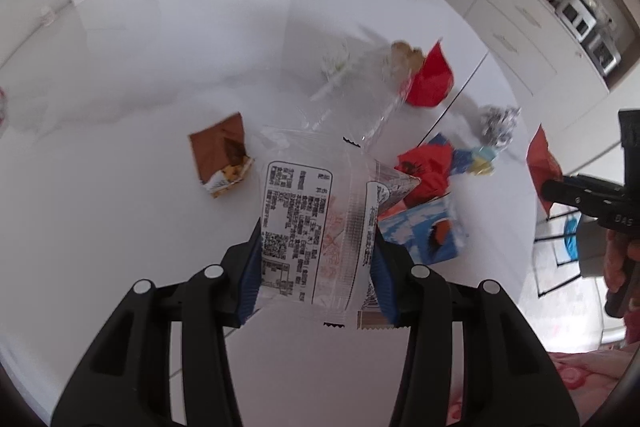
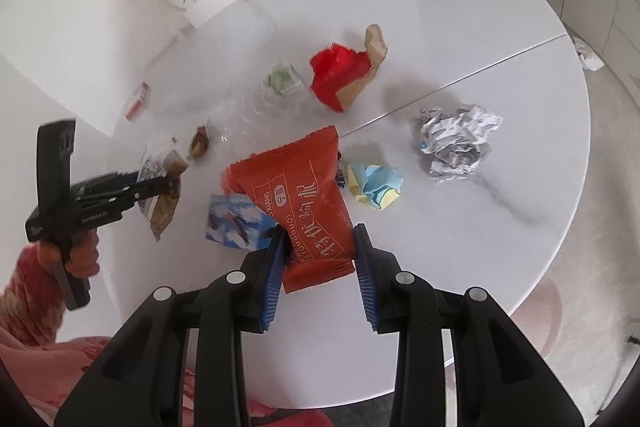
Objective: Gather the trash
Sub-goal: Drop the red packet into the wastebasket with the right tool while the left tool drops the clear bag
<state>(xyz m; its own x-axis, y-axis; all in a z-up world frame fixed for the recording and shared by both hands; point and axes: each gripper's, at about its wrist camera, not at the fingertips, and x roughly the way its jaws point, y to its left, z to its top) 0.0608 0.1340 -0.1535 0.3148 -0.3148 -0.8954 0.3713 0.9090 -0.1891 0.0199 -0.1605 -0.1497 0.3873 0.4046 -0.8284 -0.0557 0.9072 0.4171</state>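
Blue pads of the left gripper [image 1: 318,263] clench a clear printed wrapper [image 1: 316,227] above the white table [image 1: 120,207]; the right gripper [image 2: 320,267] grasps an orange packet [image 2: 304,203]. Both grips look partial, so each hand should stay firm and carry steadily, keeping clear of the other.

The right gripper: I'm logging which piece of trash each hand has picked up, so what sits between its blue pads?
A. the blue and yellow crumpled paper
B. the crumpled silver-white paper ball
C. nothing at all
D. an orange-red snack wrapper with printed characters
D: in the right wrist view the right gripper has its blue pads closed on the orange-red snack wrapper, lifted above the white table.
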